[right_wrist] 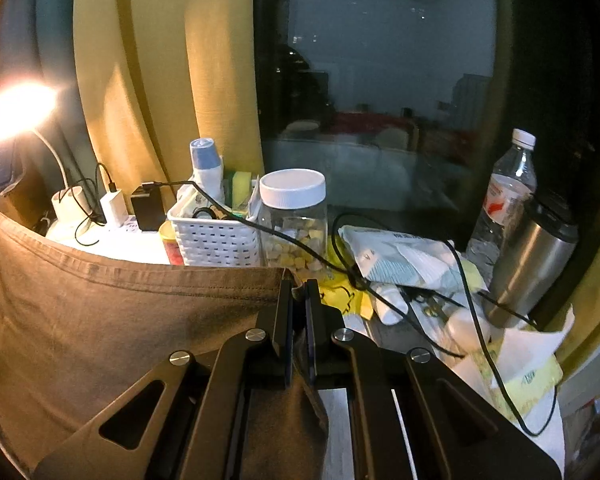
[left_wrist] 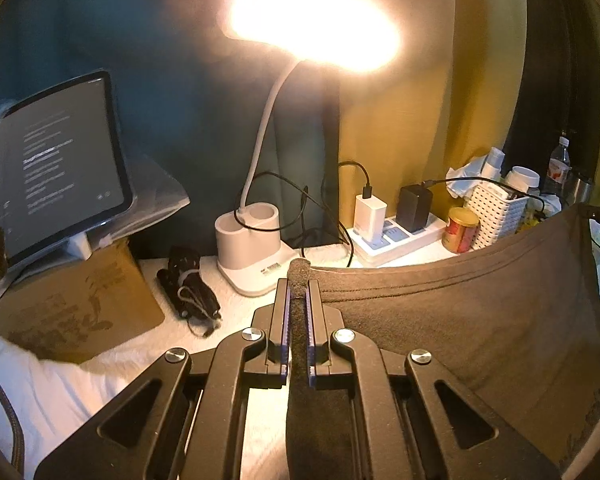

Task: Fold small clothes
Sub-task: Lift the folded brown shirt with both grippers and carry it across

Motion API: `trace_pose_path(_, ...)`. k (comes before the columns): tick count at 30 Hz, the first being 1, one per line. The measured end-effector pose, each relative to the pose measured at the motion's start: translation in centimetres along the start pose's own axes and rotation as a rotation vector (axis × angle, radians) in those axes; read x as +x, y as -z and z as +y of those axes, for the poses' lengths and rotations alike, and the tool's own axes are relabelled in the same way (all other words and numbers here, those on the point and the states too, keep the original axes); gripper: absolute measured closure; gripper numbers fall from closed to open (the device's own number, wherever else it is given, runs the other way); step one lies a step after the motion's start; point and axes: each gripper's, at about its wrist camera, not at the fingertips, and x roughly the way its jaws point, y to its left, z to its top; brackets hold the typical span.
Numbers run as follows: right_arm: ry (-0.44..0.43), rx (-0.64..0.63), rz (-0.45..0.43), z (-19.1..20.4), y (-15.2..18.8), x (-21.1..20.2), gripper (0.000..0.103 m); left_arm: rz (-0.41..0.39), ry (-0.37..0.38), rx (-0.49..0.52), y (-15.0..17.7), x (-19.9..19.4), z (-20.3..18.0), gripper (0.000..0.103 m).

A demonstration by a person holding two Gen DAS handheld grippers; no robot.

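Left wrist view: left gripper (left_wrist: 299, 280) is clenched on one corner of the brown garment (left_wrist: 480, 320); a nub of cloth pokes out past the fingertips and more hangs down between the fingers. The hemmed edge runs taut from this corner to the far right, where the other corner is held up at the frame edge. The garment hangs as a sheet above the white-covered table (left_wrist: 72, 392). Behind it: a lit lamp (left_wrist: 256, 236) with a white gooseneck, a power strip (left_wrist: 400, 236) with a white and a black charger plugged in, a red-and-yellow can (left_wrist: 462, 230), a white basket (left_wrist: 496, 210). To the left: a folded black umbrella (left_wrist: 190, 288), a cardboard box (left_wrist: 76, 304), a tablet (left_wrist: 60, 160) leaning on a stand with text on its screen.

Right wrist view: right gripper (right_wrist: 299, 284) is clamped on the opposite corner of the garment (right_wrist: 120, 320); cloth is pinched between the fingers and drapes below them. The hem stretches left to the far corner, held high at the frame edge. Beyond the hem: the basket (right_wrist: 216, 240), a jar (right_wrist: 294, 220) with a white lid and yellowish pieces inside, black cables. To the right: crumpled packets, a clear water bottle (right_wrist: 508, 196), a steel tumbler (right_wrist: 534, 256). A yellow curtain (right_wrist: 160, 80) and a dark window (right_wrist: 380, 80) stand behind.
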Motion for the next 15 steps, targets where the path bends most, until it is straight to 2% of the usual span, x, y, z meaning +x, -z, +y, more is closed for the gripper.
trace_pose_path(10,0.015,-0.013,0.004,-0.8,-1.0,2.5,0.097,-0.007,-0.016,0.030,-1.5,2.6,0.6,0.098)
trace_pose_path(15,0.024,-0.008,0.023,-1.1,-0.4,4.0,0.097,0.031,-0.024,0.019,-0.8,4.8,1.1,0.098)
